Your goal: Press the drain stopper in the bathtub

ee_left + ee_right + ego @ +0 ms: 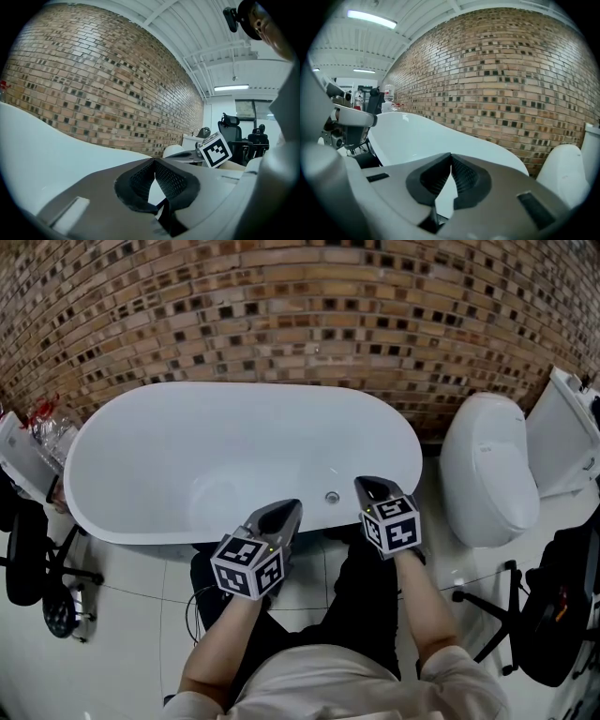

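Head view looks down on a white oval bathtub (112, 442) set against a brick wall (281, 306), with a white toilet (487, 470) just beside the tub's right end. The drain stopper (332, 497), a small round metal piece, sits inside the tub on its near wall, just under the near rim and towards the right end.

Both tongs hover over that near rim, tips pointing into the tub. The left tongs (291, 508) are to the stopper's left and the right tongs (367, 485) to its right, so the stopper lies between the two tips. It is near both and touches neither, and the right tongs appear a little closer.

Left gripper view shows the left tongs (154, 162) clenched, the ribbed pads meeting at the tips with nothing caught between them. The tub's white wall and the brick lie beyond, and the right tongs' marker cube (215, 150) is off to the right.

Right gripper view shows the right tongs (451, 156) likewise clenched and empty, aimed across the tub's rim (478, 140).
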Tool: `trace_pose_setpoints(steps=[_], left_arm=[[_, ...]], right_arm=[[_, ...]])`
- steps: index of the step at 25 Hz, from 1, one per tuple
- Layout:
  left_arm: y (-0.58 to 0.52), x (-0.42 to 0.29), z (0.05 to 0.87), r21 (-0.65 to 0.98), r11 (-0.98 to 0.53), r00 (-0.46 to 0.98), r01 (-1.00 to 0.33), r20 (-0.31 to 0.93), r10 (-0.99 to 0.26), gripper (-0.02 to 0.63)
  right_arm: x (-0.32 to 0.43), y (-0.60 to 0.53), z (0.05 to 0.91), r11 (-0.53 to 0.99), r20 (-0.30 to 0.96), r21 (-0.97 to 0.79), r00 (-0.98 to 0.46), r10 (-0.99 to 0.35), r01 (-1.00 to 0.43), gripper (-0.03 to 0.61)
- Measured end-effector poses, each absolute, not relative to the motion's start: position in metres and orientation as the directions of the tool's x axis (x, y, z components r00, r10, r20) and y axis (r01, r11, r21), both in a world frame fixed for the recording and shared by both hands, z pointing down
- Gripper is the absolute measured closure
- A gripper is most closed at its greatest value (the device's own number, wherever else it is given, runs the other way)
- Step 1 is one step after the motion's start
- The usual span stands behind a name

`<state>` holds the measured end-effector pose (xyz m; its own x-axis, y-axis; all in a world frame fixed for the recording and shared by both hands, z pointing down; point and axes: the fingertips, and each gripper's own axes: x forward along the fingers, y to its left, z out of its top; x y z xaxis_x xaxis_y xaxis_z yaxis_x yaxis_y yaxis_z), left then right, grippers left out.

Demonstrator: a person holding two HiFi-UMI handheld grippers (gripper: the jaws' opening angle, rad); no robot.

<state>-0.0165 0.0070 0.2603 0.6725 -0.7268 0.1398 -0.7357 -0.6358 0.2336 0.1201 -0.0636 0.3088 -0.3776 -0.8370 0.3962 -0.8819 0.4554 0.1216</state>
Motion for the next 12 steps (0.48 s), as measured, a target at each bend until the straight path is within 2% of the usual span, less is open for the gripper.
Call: trace_pose_setpoints(steps=[8, 12], left_arm=[[0.011, -0.026, 0.267, 0.242, -0.598, 0.636, -0.764, 0.131, -0.76, 0.607], [0.014, -0.029, 0.274, 0.279, -0.569, 0.617, -0.774, 0.126, -0.777, 0.607]], right_arm=[[0.103, -0.045, 0.277, 0.48, 0.256, 0.075, -0.449, -0.856, -0.874, 0.565], [0.09, -0.04, 0.278, 0.512, 0.242, 0.063, -0.485, -0.84, -0.857, 0.565]])
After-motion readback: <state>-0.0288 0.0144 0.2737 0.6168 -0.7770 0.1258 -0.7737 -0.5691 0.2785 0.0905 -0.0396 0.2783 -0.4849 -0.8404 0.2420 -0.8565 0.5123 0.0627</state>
